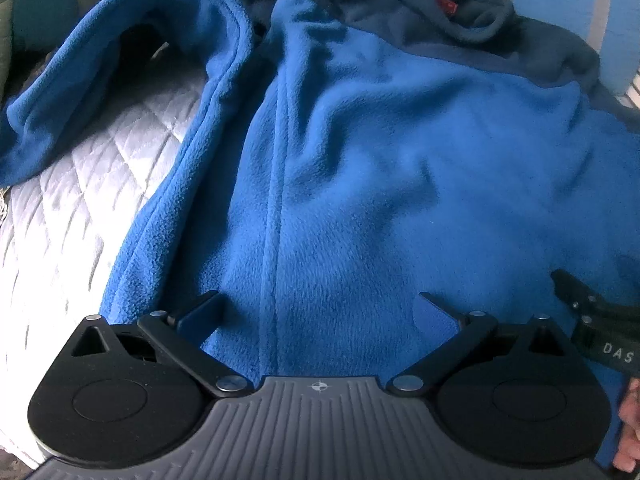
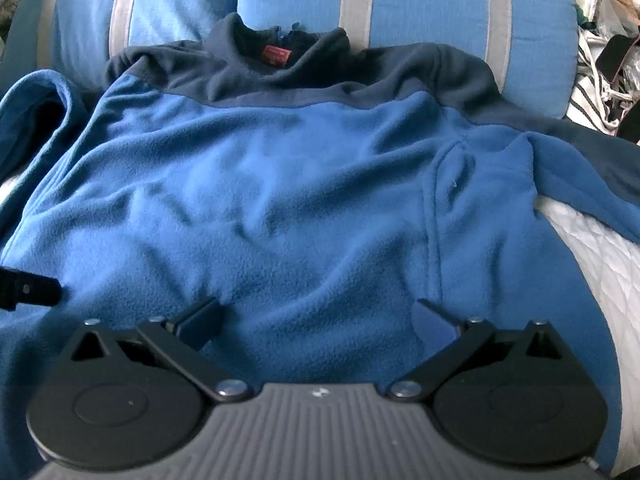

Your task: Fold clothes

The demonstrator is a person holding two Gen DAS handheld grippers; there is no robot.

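Fleece pullover (image 2: 280,184) is what you are working on, and it lies spread out, apparently back side up, on the white quilted cover (image 1: 72,208), its dark collar (image 2: 276,56) pushed up against the blue striped pillows (image 2: 440,4). Taking the collar as your landmark: the blue body runs from it toward you, one sleeve (image 1: 100,80) loops out from the shoulder on the left and droops over the quilt, and the other sleeve (image 2: 592,176) trails off from the right shoulder.

Your left gripper (image 1: 320,312) hovers over the hem end, the end farthest from the collar, its fingers spread wide with only fleece beneath them and nothing pinched. Your right gripper (image 2: 316,316) sits beside it over the same lower stretch of the body, fingers equally spread and empty. Each gripper shows at the edge of the other's view, so they are close together.

As for progress, I would judge you are at the very start. The garment is laid out roughly flat, which is the one thing done, but no fold shows: both sleeves are still out to the sides, the body is full length, and soft wrinkles run across it between collar and hem. Bringing the sleeves in, folding the body and squaring it up all remain.
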